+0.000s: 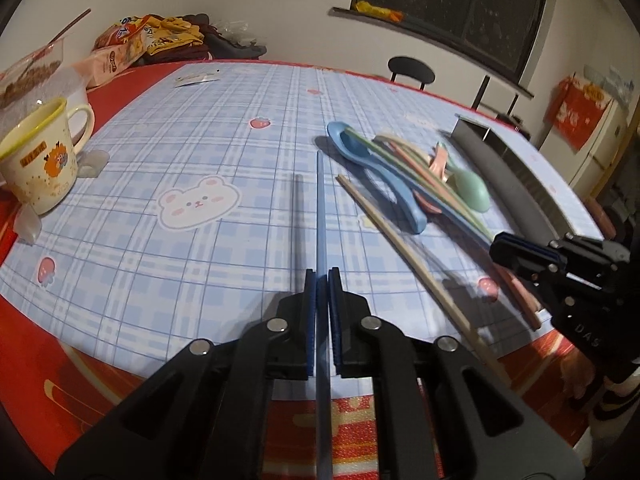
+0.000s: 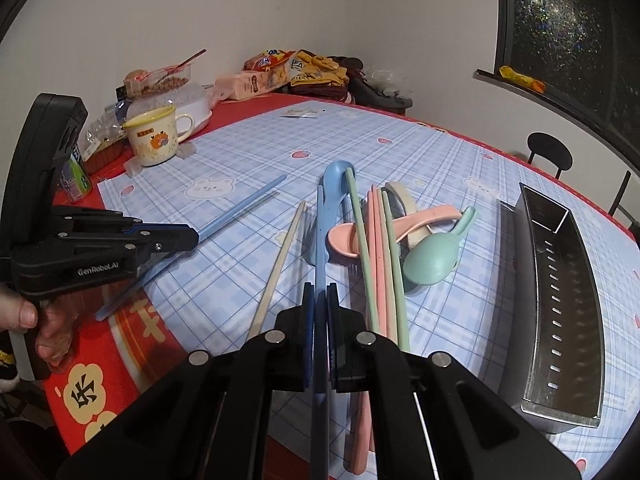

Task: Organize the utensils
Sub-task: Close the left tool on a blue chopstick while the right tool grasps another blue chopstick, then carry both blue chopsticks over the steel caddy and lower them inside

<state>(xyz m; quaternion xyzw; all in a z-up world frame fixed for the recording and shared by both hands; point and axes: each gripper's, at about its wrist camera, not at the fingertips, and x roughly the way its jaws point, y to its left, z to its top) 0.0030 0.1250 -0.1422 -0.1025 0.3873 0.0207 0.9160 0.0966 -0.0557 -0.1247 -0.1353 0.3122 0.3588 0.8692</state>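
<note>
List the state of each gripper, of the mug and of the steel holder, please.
left gripper, shut on first blue chopstick
right gripper, shut on second blue chopstick
steel utensil holder, no utensils seen inside
mug, upright
blue spoon, loose on the table

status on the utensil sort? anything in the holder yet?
Done: nothing; the perforated metal utensil holder looks empty. In hand: the left tool is shut on a light blue plastic chopstick, the right tool on the blue plastic spoon by its handle. Left: the pink spoon, mint green spoon, cream chopstick and the pink and green chopsticks lie on the tablecloth.
</note>
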